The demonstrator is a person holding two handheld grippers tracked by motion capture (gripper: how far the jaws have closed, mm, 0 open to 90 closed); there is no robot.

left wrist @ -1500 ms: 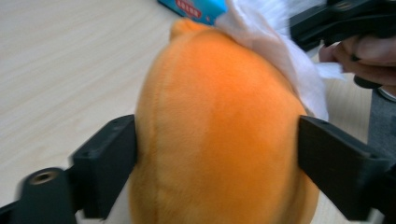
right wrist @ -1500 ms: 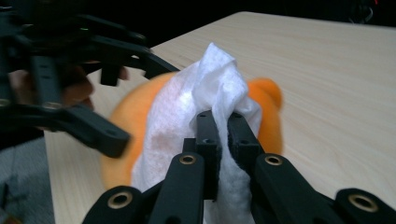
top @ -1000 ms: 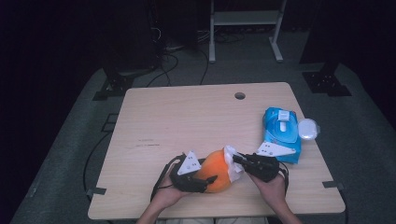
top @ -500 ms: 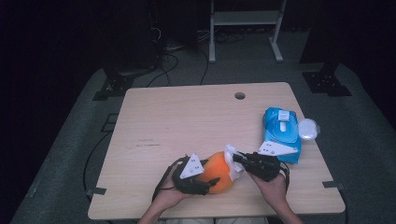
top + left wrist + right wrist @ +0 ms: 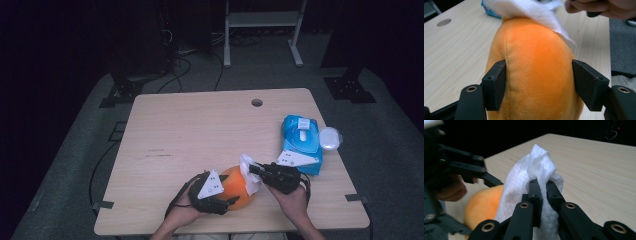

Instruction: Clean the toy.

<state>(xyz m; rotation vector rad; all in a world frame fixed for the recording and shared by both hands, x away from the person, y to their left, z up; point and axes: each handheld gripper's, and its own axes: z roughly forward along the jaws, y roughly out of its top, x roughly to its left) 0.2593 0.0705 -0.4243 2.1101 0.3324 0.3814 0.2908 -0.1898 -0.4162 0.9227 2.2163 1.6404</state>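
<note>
Orange plush toy (image 5: 236, 186) at the table's (image 5: 200, 130) 6 o'clock edge, base hidden behind jaws. Left gripper (image 5: 537, 83) clamped on its flanks, hand low at 7 o'clock. Right gripper (image 5: 543, 185) pinching white wipe (image 5: 539, 167) against the toy's 2 o'clock side. Blue wipe pack (image 5: 300, 142) at 3 o'clock, partly covered.

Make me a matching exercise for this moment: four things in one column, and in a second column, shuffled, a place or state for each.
Things:
1. orange plush toy
2. white wipe
3. blue wipes pack
4. round hole

Places or states:
A. pinched between the jaws of the right gripper
B. lying near the table's right edge
C. clamped between the jaws of the left gripper
D. in the far part of the table top

Pairs: 1-C, 2-A, 3-B, 4-D
</note>
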